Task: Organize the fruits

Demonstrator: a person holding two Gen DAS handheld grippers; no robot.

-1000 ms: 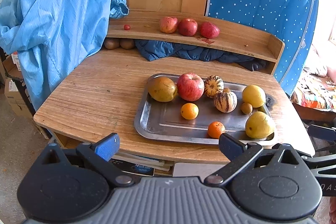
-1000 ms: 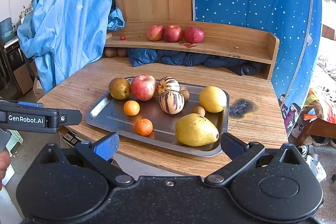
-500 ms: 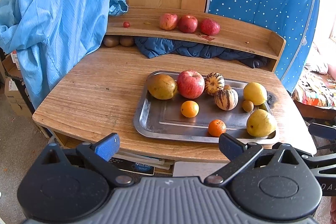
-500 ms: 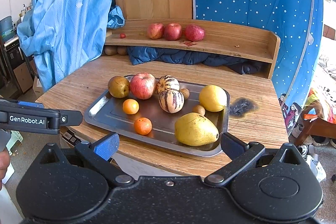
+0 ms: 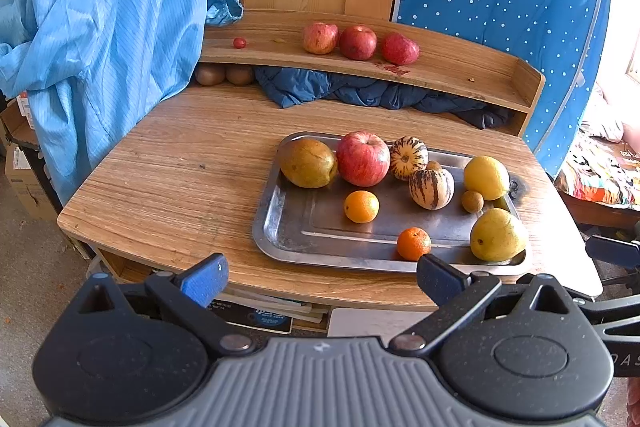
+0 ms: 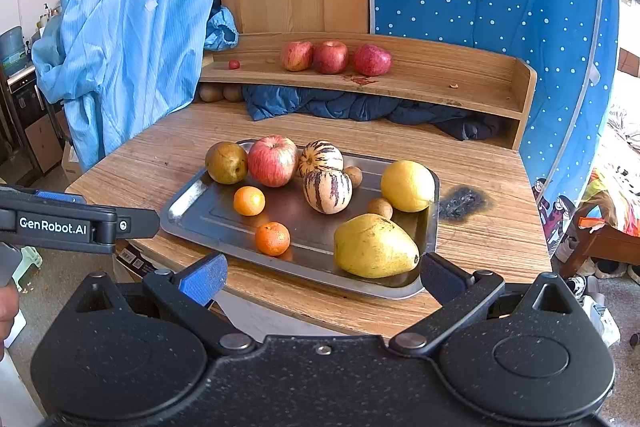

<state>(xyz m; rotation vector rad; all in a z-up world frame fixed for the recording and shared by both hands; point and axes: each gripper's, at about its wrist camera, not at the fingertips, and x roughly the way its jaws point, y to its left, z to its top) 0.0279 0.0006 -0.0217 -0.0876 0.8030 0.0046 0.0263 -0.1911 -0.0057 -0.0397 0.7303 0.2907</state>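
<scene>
Steel tray (image 5: 288, 227) held the mixed fruit on the worktop (image 5: 180, 179); three apples (image 5: 358, 42) sat on the shelf (image 5: 460, 71) behind the tray, likely already sorted. Both the left gripper (image 5: 320, 277) and right gripper (image 6: 322, 277) gaped empty short of the tray.

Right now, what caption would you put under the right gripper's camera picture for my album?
Open right gripper facing a metal tray of fruit, yellow pear nearest.
</scene>
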